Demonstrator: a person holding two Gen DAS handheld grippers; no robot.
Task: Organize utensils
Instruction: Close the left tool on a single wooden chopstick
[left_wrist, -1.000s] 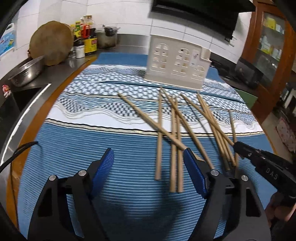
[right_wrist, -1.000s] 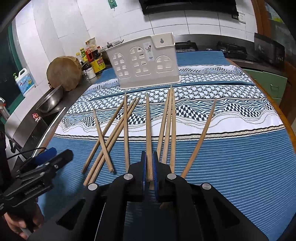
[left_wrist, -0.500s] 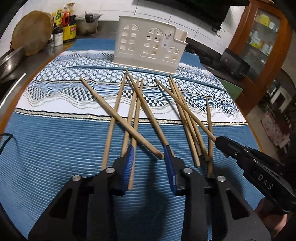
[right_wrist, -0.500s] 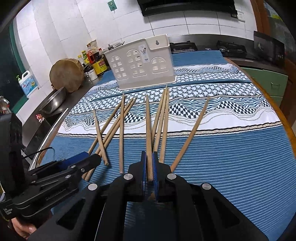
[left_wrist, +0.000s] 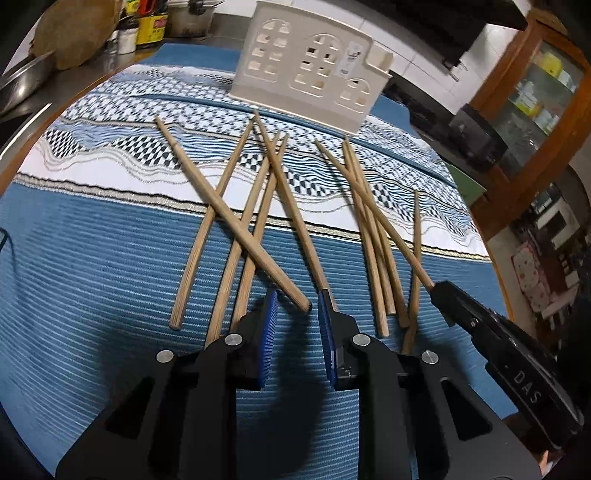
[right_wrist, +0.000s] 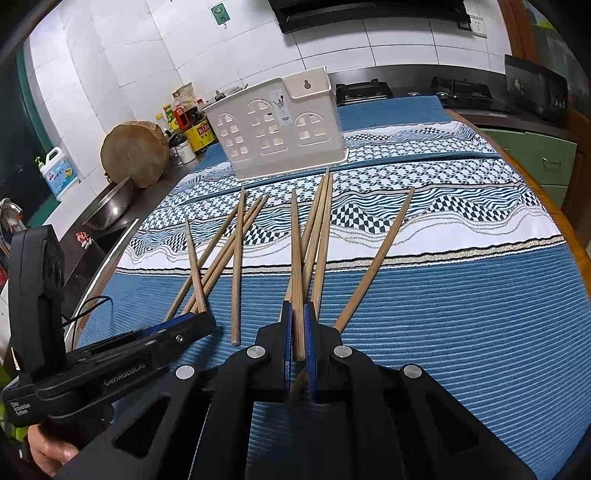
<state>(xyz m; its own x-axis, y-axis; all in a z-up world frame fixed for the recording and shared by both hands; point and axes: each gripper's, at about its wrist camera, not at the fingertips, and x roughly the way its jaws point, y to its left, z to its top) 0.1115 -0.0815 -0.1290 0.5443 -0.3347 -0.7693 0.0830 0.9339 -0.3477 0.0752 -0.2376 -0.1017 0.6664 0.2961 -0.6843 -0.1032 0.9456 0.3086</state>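
Observation:
Several wooden chopsticks lie scattered on a blue patterned cloth. A white house-shaped utensil holder stands at the far side, also in the right wrist view. My left gripper is partly open, its blue pads either side of the near end of a slanting chopstick. My right gripper is shut on one chopstick near its thick end; it also shows in the left wrist view.
A round wooden board, sauce bottles, a steel bowl and a detergent bottle stand on the counter at the left. A stove is behind. A wooden cabinet stands at the right.
My left gripper has moved right and forward over the chopsticks and narrowed from wide open to a small gap around one chopstick end. My right gripper has stayed shut on its chopstick.

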